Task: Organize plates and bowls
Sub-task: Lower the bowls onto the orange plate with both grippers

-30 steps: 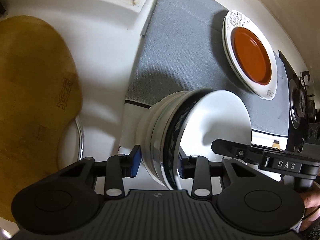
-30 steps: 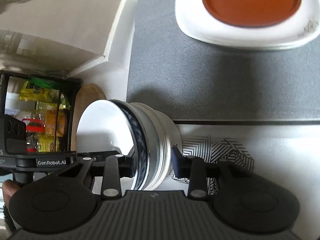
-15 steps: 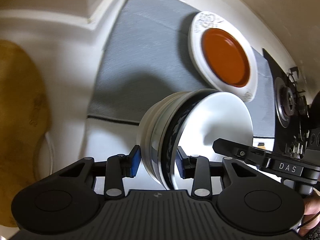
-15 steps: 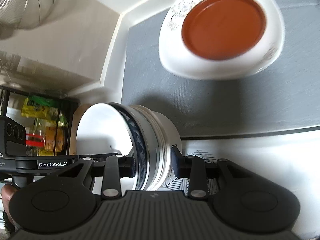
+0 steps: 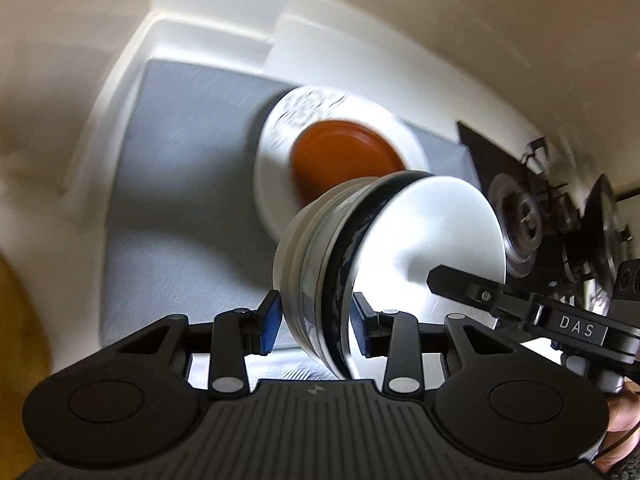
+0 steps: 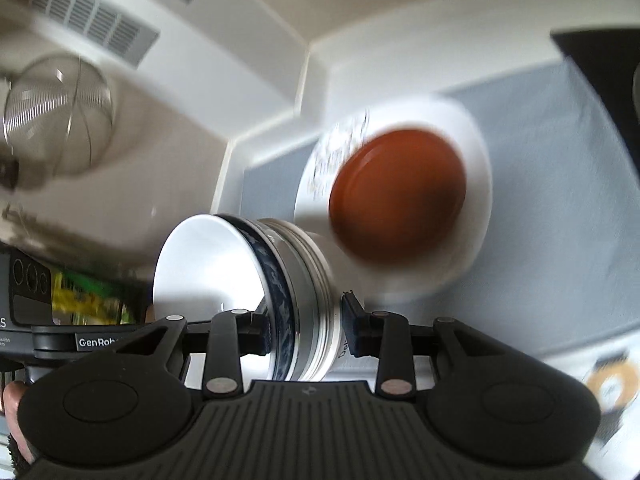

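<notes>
The stack of bowls (image 5: 384, 264) is sitting tipped on its side at the lower centre of both wrist views, its white inside facing right in the left wrist view and left in the right wrist view (image 6: 224, 280), with a dark blue patterned band around the top bowl's rim. The left gripper (image 5: 316, 322) is clamping the stack's rims from outside, its blue-padded fingers (image 5: 269, 320) pressing on either side at a part-open width. The right gripper (image 6: 306, 330) is gripping the same stack from the opposite side, fingers (image 6: 354, 330) likewise pressed against the rims. Beyond the bowls, a white plate (image 5: 280, 184) carrying an orange-brown plate (image 5: 344, 156) is lying on a grey mat (image 5: 176, 152) on the tabletop (image 5: 120, 92), blurred in both views. A wire mesh strainer (image 6: 56, 120) is showing at the upper left of the right wrist view. A person's hand (image 5: 622, 436) is showing at the lower right edge of the left wrist view.
</notes>
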Demonstrator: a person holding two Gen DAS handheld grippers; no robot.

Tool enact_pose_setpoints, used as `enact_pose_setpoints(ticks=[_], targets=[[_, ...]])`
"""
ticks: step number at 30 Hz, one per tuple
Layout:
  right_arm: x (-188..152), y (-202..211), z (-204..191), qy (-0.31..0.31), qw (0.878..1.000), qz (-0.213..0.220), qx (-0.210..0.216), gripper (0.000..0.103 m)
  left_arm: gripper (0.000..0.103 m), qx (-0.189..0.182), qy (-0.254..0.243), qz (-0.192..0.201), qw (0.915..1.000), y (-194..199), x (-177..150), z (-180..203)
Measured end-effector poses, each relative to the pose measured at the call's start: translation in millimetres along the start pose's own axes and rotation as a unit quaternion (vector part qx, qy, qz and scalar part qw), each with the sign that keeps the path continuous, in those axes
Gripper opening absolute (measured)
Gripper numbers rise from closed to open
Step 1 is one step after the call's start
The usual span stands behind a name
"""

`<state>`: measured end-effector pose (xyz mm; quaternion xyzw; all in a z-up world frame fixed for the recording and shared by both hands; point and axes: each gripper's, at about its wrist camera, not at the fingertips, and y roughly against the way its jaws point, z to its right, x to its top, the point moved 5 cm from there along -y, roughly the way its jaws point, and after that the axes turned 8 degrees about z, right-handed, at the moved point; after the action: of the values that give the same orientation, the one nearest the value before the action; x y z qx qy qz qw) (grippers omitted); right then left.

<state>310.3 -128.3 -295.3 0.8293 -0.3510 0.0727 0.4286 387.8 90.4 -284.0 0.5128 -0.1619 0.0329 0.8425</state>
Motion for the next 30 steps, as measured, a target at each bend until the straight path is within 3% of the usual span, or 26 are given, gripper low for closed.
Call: enact_pose_setpoints(ticks=[8, 14, 22, 28, 30], targets=[[61, -17, 8, 0.012, 1.000, 0.020, -0.008, 0.038, 0.040, -0.009, -0.013, 0.012, 0.9998, -21, 50, 19], [87, -42, 22, 0.028, 0.999, 0.010, -0.031, 0.039, 0.041, -0.024, 0.016, -0.001, 0.9996, -59, 78, 11], [85, -75, 54, -0.002, 0.998, 0.003, -0.061, 0.038, 0.042, -0.019, 0.025, -0.029, 0.9991, -108, 84, 4], [80, -89, 65, 0.012, 0.997, 0.010, -0.076, 0.038, 0.039, -0.037, 0.022, -0.025, 0.9987, -123, 81, 1], [75, -94, 69, 0.018, 0.997, 0.013, -0.078, 0.037, 0.042, -0.039, 0.009, -0.016, 0.9991, -121, 80, 4]])
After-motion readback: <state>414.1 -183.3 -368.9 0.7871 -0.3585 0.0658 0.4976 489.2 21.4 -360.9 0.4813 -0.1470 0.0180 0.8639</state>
